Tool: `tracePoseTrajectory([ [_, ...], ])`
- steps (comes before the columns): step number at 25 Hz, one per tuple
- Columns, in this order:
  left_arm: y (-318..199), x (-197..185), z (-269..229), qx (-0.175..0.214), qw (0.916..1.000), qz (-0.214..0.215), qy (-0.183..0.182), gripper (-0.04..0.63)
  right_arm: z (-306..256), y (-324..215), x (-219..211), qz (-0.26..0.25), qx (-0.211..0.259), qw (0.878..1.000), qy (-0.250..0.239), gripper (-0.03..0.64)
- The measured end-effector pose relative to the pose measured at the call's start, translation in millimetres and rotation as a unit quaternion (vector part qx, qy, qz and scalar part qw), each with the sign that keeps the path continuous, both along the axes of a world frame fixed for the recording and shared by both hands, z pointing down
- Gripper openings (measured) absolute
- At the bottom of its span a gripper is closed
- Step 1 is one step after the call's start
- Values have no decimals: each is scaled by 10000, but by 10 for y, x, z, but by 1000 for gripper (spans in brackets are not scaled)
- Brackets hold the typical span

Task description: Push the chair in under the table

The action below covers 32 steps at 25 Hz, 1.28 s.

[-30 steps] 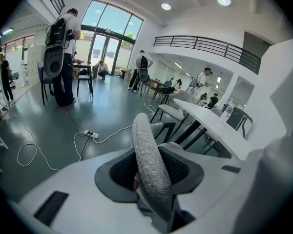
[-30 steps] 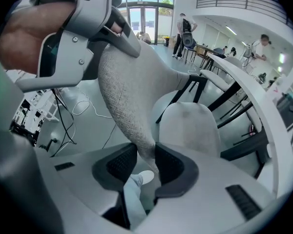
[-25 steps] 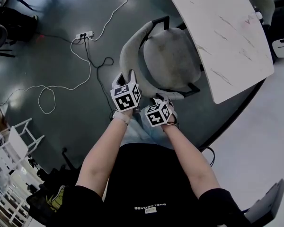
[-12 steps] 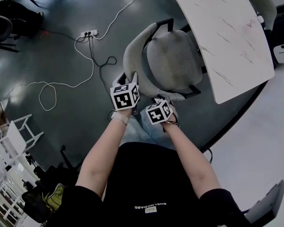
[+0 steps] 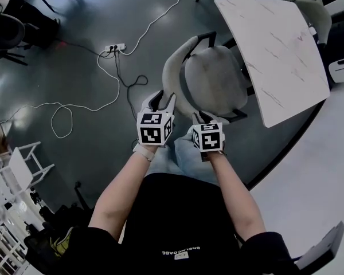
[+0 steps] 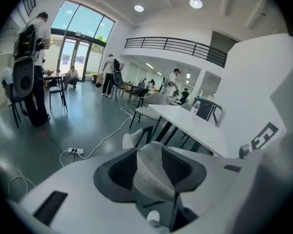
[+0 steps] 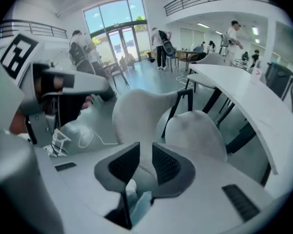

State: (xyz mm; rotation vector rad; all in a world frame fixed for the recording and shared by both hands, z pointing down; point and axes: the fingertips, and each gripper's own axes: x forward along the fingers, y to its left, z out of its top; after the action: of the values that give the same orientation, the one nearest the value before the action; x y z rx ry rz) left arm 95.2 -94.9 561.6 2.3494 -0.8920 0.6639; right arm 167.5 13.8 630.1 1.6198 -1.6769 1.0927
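Note:
A grey upholstered chair (image 5: 212, 79) with black legs stands with its seat partly under the white marble-look table (image 5: 272, 50). Its curved backrest (image 5: 175, 73) faces me. My left gripper (image 5: 160, 99) hovers just off the backrest's near edge, jaws open, and floor shows between its fingers. In the left gripper view the backrest (image 6: 151, 179) shows beyond the left gripper (image 6: 149, 167). My right gripper (image 5: 205, 117) hangs near the seat's back rim. Its jaws are closing to a narrow gap with nothing between them. The right gripper view shows the right gripper (image 7: 145, 162), the backrest (image 7: 136, 111) and the table (image 7: 244, 101).
A power strip (image 5: 116, 48) and looping white cables (image 5: 63, 116) lie on the dark floor left of the chair. Black chairs (image 5: 6, 30) stand at the upper left, a white rack (image 5: 11, 176) at the lower left. People (image 6: 36, 67) stand farther off.
Both grippers have lifted away from the chair's backrest and drawn back toward me. The left jaws stand wider than before. The chair has not shifted against the table.

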Motion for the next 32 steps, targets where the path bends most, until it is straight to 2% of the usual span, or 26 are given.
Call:
tracePoseTrajectory([
  [6,101,-124,-799,395,9944,610,767,139,-874,-269,-66,547,1113,9920,-250,47],
  [10,131,-307,-1362,781,9870,798,1155,82,-1508,-378,-201,672,1908,9787,-336,35],
  [13,149,-481,-1748,1039,9816,815,1380,12,-1956,-414,-297,739,2414,9669,-367,31],
  [15,171,-582,-2026,1307,9751,841,1580,6,-2247,-430,-348,754,2741,9578,-415,28],
  [18,274,-669,-2429,1833,9604,1024,1833,5,-2632,-402,-412,658,3192,9442,-475,25],
  [20,388,-673,-2651,1983,9510,1201,2044,5,-2848,-335,-433,545,3437,9364,-457,23],
  [22,485,-670,-2814,1988,9450,1303,2245,5,-3049,-250,-436,440,3664,9285,-408,20],
  [27,658,-646,-3094,2113,9364,1446,2400,5,-3566,-100,-406,176,4166,9087,-216,15],
  [32,813,-521,-3163,2269,9320,1645,2299,5,-3849,18,-412,-114,4505,8925,-175,12],
])
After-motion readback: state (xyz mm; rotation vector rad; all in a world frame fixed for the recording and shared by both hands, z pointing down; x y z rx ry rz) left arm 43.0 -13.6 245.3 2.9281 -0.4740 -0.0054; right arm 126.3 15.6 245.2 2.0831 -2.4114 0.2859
